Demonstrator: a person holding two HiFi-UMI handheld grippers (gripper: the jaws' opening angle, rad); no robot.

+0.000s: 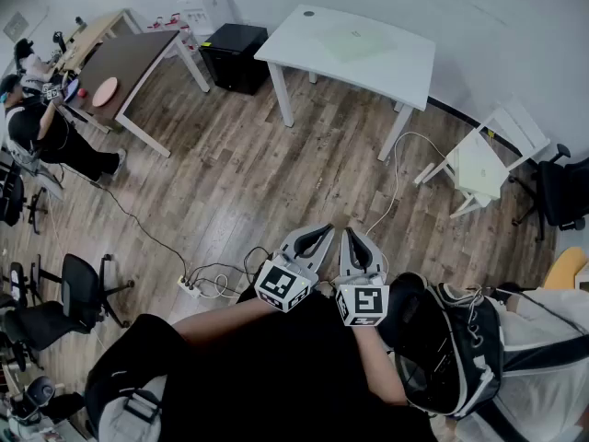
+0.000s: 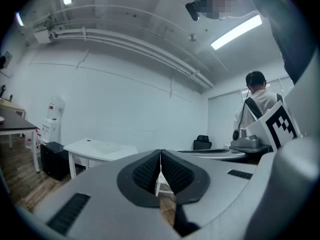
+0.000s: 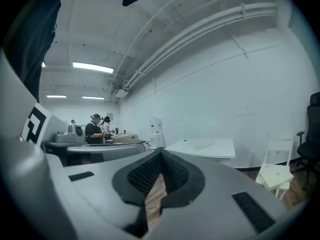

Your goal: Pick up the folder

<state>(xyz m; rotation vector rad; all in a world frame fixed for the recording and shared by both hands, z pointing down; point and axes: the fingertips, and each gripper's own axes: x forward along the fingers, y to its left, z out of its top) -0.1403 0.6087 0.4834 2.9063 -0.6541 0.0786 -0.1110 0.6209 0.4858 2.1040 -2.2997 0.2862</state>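
Note:
A pale green folder lies flat on the white table by the far wall, well away from both grippers. In the left gripper view the folder is a faint patch on that table; the right gripper view has it on the tabletop too. My left gripper and right gripper are held side by side over the wooden floor, pointing toward the table. Both are shut with nothing between the jaws, as each gripper's own view confirms.
A black cabinet stands left of the white table and a brown table further left. A small white chair is at the right. A black backpack sits by my right arm. A power strip, an office chair and a seated person are at the left.

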